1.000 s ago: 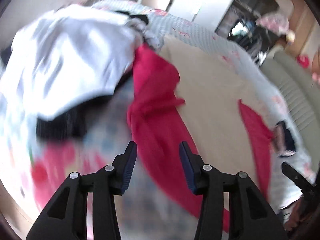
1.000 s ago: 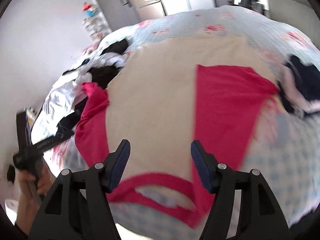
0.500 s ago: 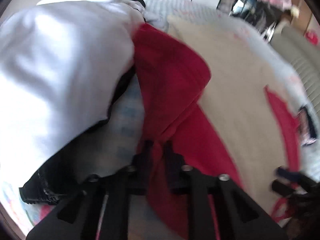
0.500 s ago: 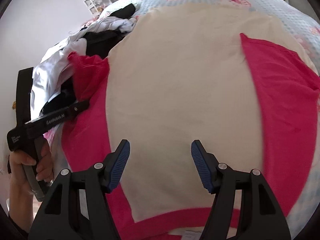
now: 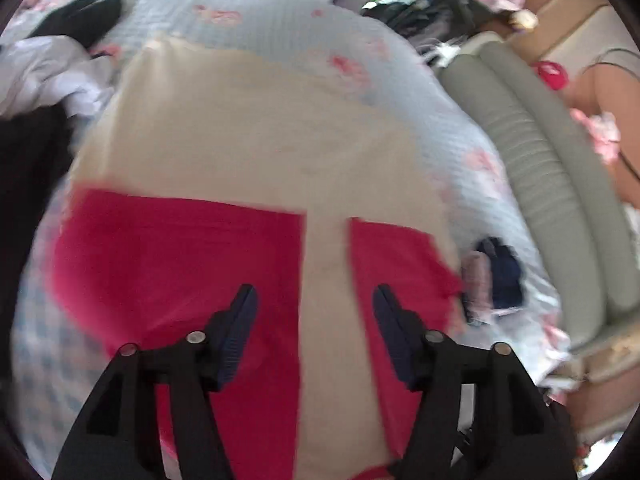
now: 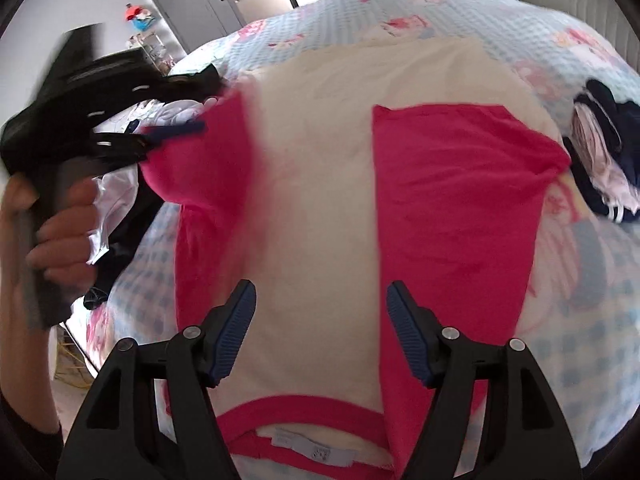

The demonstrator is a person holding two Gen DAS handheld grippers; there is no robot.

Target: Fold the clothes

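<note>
A cream T-shirt (image 6: 320, 184) with red sleeves and a red collar (image 6: 300, 408) lies on the bed, back side up. Its right sleeve (image 6: 456, 208) lies folded flat onto the body. Its left sleeve (image 6: 208, 152) is lifted and blurred beside my left gripper (image 6: 176, 130), seen at the left in the right wrist view. In the left wrist view both red sleeves (image 5: 180, 272) lie over the cream body (image 5: 256, 128), and my left gripper (image 5: 314, 336) is open and empty above them. My right gripper (image 6: 320, 332) is open and empty above the shirt near the collar.
A pile of white and black clothes (image 5: 48, 80) lies at the bed's left side. A folded dark and pink stack (image 6: 600, 152) sits at the right. The blue floral bedspread (image 6: 400, 20) lies underneath. A grey sofa (image 5: 560, 168) stands beyond the bed.
My left gripper was shut on the left red sleeve; it has carried it over the shirt body and opened. My right gripper stayed open and shifted slightly toward the collar.
</note>
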